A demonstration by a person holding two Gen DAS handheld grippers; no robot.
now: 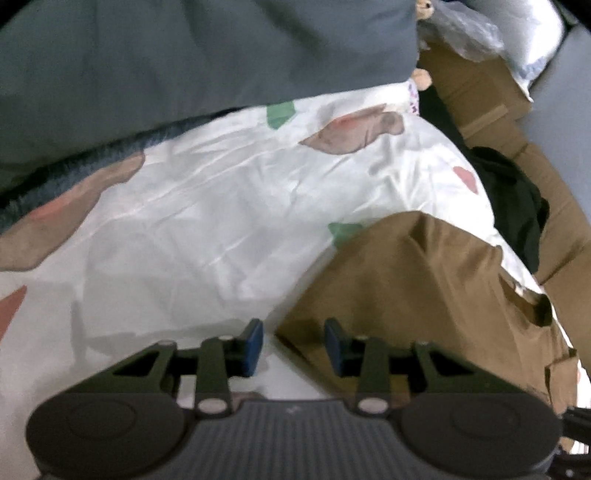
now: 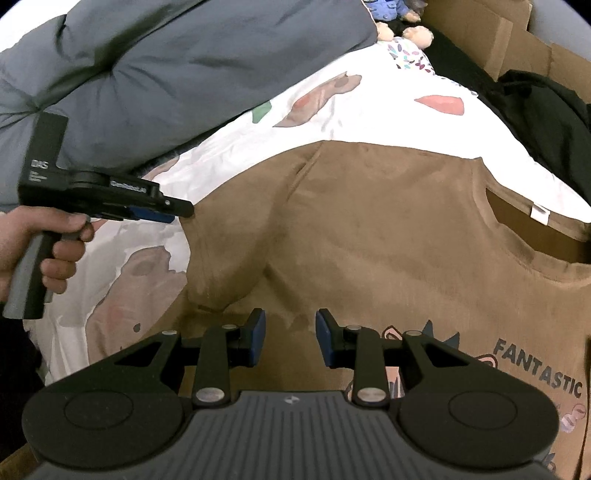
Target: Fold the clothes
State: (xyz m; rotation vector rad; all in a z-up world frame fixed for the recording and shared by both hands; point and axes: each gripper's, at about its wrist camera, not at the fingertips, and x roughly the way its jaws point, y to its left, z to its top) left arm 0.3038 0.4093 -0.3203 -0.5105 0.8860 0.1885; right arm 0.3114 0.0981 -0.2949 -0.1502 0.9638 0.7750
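Note:
A brown T-shirt lies spread on a white sheet with coloured patches. Its collar with a white tag is at the right, and a cartoon print reading "FANTASTIC" is at the lower right. My right gripper hovers over the shirt's body, open, with nothing between its blue pads. In the right wrist view a hand holds my left gripper at the left, its tip at the edge of the shirt's sleeve. In its own view the left gripper is open over the shirt hem edge and the sheet.
A grey-blue duvet is heaped at the far left of the bed. Cardboard boxes stand at the far right, with a black garment beside them. Plush toys lie near the top.

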